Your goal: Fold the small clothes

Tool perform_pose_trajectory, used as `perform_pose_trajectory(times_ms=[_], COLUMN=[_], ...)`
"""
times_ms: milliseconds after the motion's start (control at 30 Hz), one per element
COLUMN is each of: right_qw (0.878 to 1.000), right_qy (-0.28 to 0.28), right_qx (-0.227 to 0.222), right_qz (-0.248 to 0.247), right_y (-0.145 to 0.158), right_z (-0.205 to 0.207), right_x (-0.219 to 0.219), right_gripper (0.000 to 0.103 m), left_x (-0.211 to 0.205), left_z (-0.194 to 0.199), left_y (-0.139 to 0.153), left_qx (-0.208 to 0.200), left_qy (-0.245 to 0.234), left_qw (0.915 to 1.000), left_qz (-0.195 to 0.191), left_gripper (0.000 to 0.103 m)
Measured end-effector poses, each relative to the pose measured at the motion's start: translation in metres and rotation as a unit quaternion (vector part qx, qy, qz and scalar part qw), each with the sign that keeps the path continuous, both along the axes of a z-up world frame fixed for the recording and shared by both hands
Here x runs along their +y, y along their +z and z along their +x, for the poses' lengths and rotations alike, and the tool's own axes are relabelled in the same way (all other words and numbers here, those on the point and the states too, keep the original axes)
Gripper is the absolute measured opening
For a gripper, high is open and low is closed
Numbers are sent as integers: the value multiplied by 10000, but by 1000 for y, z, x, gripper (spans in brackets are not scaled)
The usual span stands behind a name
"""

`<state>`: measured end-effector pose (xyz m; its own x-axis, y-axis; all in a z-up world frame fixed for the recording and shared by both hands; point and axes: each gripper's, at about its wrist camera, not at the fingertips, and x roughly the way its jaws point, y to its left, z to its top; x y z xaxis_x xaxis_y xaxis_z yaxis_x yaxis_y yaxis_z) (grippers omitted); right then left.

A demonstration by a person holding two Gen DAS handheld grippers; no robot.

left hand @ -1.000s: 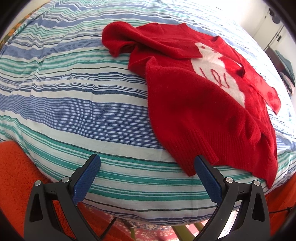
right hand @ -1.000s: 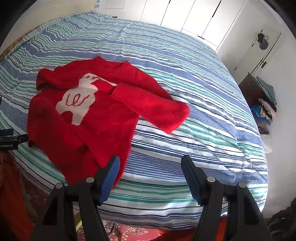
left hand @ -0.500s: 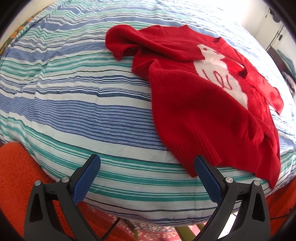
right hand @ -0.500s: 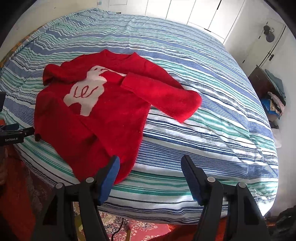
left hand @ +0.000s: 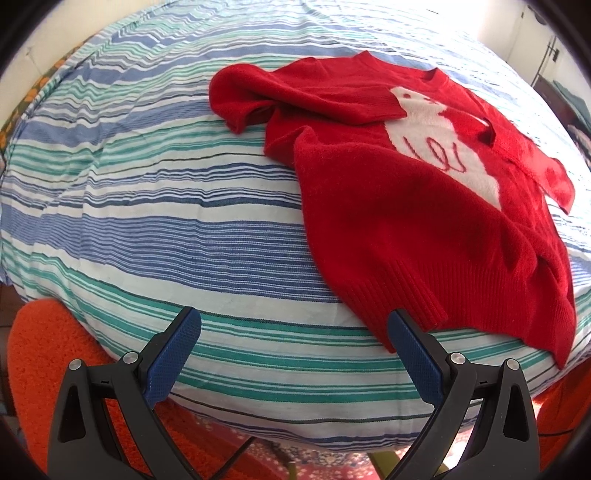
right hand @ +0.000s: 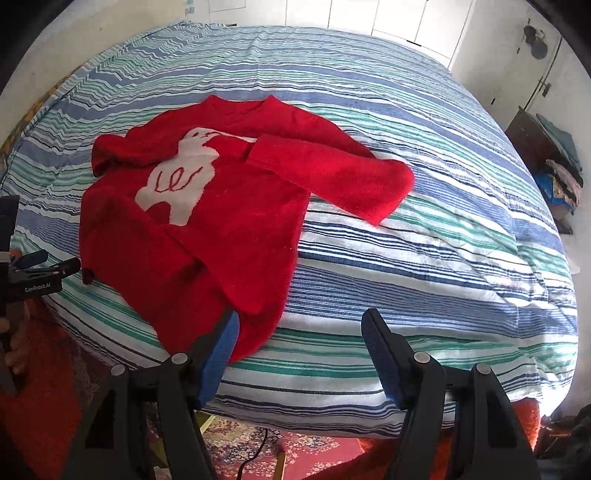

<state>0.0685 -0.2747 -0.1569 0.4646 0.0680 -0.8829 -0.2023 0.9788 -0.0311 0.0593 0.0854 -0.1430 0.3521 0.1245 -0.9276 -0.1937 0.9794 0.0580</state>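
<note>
A small red sweater (left hand: 424,206) (right hand: 229,221) with a white bird motif lies face up on the striped bedspread (left hand: 166,221) (right hand: 424,240), near the bed's front edge. One sleeve is crumpled at the shoulder (left hand: 243,96). The other sleeve (right hand: 332,177) lies folded across toward the chest. My left gripper (left hand: 293,332) hangs open over the bed edge, left of the sweater's ribbed hem (left hand: 424,295), holding nothing. My right gripper (right hand: 299,332) is open and empty above the bed edge, its left finger (right hand: 221,350) in front of the hem's right corner. The left gripper (right hand: 44,262) also shows at the right wrist view's left edge.
An orange rug (left hand: 37,369) and a patterned carpet (right hand: 295,454) lie below the bed's front edge. White wardrobe doors (right hand: 388,14) stand behind the bed. A dark cabinet with stacked clothes (right hand: 554,162) stands at the right. A hand (right hand: 14,354) holds the left tool.
Both views have shifted a little, so the sweater sits further right and slightly lower in each. The sweater itself has not moved, and both grippers stay open.
</note>
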Motion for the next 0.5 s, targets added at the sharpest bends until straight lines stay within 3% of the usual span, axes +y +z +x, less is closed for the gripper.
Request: perform_pose_trajectory(times_ms=[333, 400, 500], right_qw=[9997, 9989, 9886], right_qy=[-100, -16, 61], right_qx=[108, 170, 479], right_qz=[214, 441, 1423], right_y=[-5, -7, -14], right_z=[-3, -3, -2], right_x=[-10, -10, -23], right_gripper=[69, 69, 69], left_x=[-4, 7, 31], left_z=[1, 4, 14], left_y=[2, 4, 1], left_qx=[27, -13, -144], left_qy=[-144, -108, 160], left_qw=[9999, 9991, 9910], left_qz=[54, -414, -1324], left_gripper=[101, 101, 101])
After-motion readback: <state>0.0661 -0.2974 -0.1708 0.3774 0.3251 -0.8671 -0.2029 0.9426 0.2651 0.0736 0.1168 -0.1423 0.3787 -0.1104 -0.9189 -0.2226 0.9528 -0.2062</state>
